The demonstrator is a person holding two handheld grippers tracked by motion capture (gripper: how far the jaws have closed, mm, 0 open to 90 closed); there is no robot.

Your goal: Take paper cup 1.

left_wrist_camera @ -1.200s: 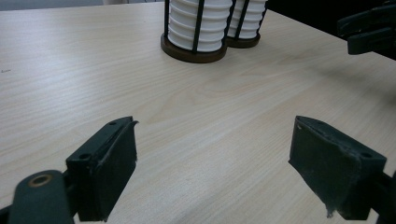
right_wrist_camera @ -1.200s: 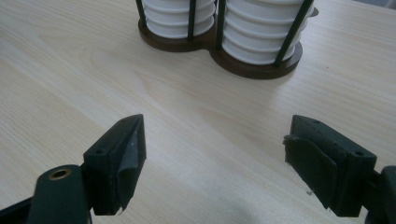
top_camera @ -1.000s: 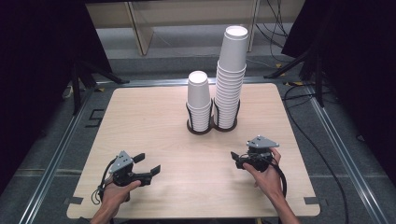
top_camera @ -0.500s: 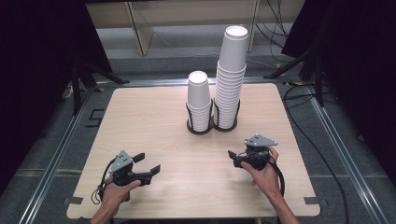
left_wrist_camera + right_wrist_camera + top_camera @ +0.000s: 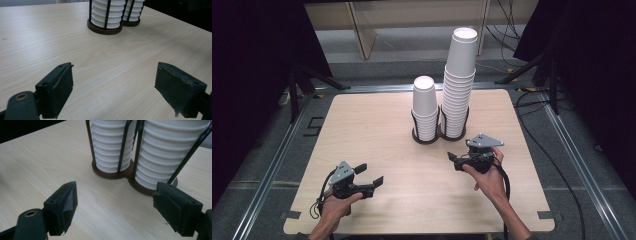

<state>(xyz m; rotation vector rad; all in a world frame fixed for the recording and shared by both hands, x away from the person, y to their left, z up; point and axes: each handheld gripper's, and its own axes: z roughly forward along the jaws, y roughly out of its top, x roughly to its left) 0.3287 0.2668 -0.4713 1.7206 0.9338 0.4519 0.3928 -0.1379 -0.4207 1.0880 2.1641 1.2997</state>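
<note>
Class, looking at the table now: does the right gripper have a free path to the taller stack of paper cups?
Probably yes: the right gripper, jaws open, faces the taller cup stack across bare table.

Matt pale wood-grain table (image 5: 362, 130), white paper cups (image 5: 425, 107)

Black grippers (image 5: 362, 175), seemingly bare forearms

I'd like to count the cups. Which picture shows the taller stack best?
The high view: the taller cup stack shows whole, top to holder. The right gripper view shows its lower rings behind the holder's wires; the left gripper view catches just its base.
</note>
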